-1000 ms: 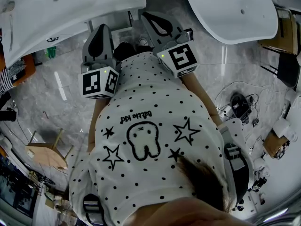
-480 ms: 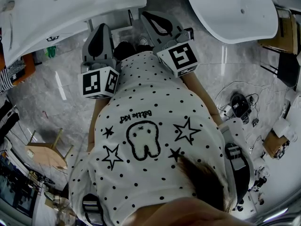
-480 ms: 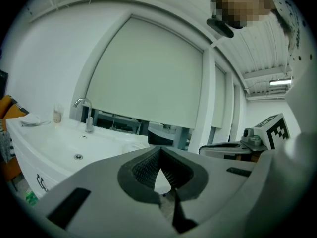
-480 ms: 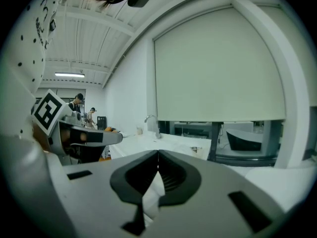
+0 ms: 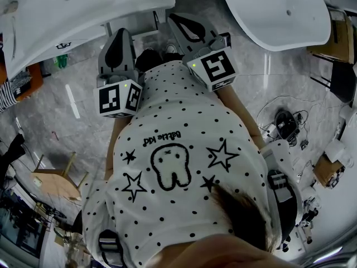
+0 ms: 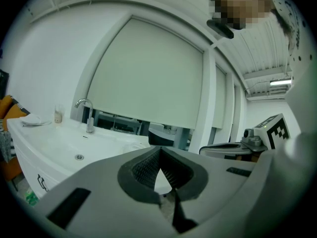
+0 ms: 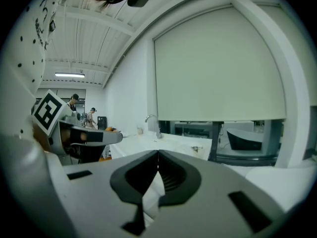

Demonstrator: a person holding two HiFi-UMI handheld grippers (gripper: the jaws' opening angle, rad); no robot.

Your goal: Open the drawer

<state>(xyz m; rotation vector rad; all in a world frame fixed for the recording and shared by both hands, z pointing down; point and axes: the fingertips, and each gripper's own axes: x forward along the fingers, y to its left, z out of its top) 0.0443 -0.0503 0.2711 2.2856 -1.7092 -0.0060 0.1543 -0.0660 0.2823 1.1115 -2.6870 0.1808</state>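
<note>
So the person in the polka-dot shirt is standing on the grey marble floor with both tools held out in front of the chest, side by side and roughly level. The left gripper has its jaws pressed together at the tips with nothing between them. It's the same deal with the right gripper: tips meeting, nothing caught in there. Neither one is touching anything in the room.

The drawer looks to be the white front under the sink counter, the one with the small dark handle. It's off to the person's left and lower than the left gripper, with clear air between them. From above, that handle shows on the cabinet face just past the counter edge.

A chrome faucet stands at the back of the basin. Over on the right side there's a white bathtub, and further right a tangle of cables on the floor. A little wooden stool sits down on the left.
</note>
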